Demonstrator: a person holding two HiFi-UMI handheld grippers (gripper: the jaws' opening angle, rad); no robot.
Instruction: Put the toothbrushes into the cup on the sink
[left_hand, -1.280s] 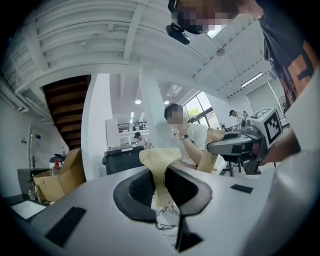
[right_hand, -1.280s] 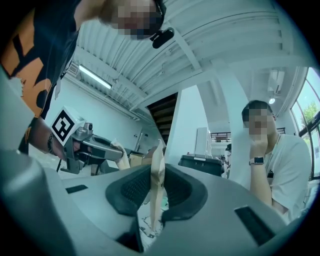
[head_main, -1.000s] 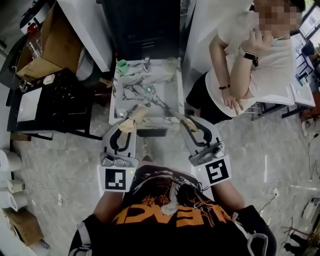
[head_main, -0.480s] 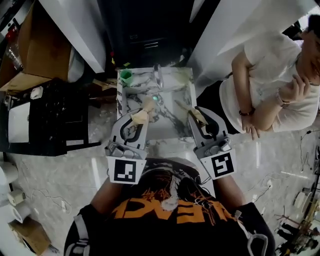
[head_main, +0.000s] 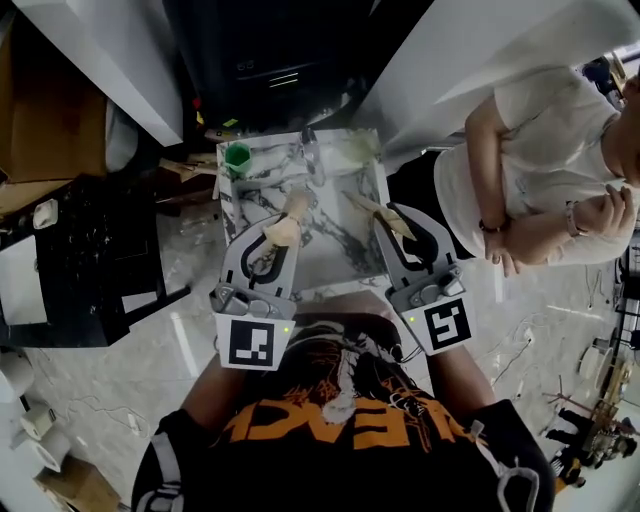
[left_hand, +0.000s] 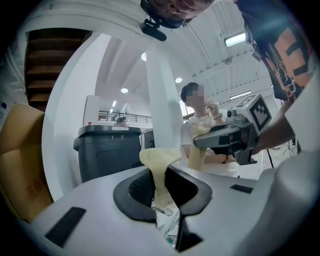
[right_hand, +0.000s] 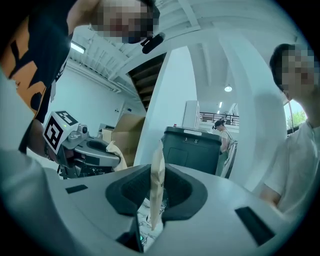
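Toothbrushes, as I judged the two pale paper-wrapped sticks to be, were each pinched in one pair of jaws. The left gripper (head_main: 268, 245) had its jaws pressed nearly together on the left toothbrush (left_hand: 159, 165), whose crumpled cream end rose above them while a clear-film end showed below. The right gripper (head_main: 392, 232) had its jaws closed likewise on the right toothbrush (right_hand: 157, 180), a flat tan packet held edge-on and upright.

In the head view both packets hung over the marbled sink (head_main: 345, 262), the left over its basin and the right nearer its right rim. I could not tell whether either touched it. The green cup (head_main: 238, 157) stood at the sink's back left corner, near the faucet (head_main: 312, 150) and well apart from both grippers. A bystander (head_main: 520, 190) in white stood to the right.

I judged the step in hand to be carriage to the cup, with neither toothbrush delivered. The next move called for bringing the left gripper forward over the cup, aiming the packet's lower end into the mouth, then spreading the jaws. The limp wrapper would ask for close alignment.
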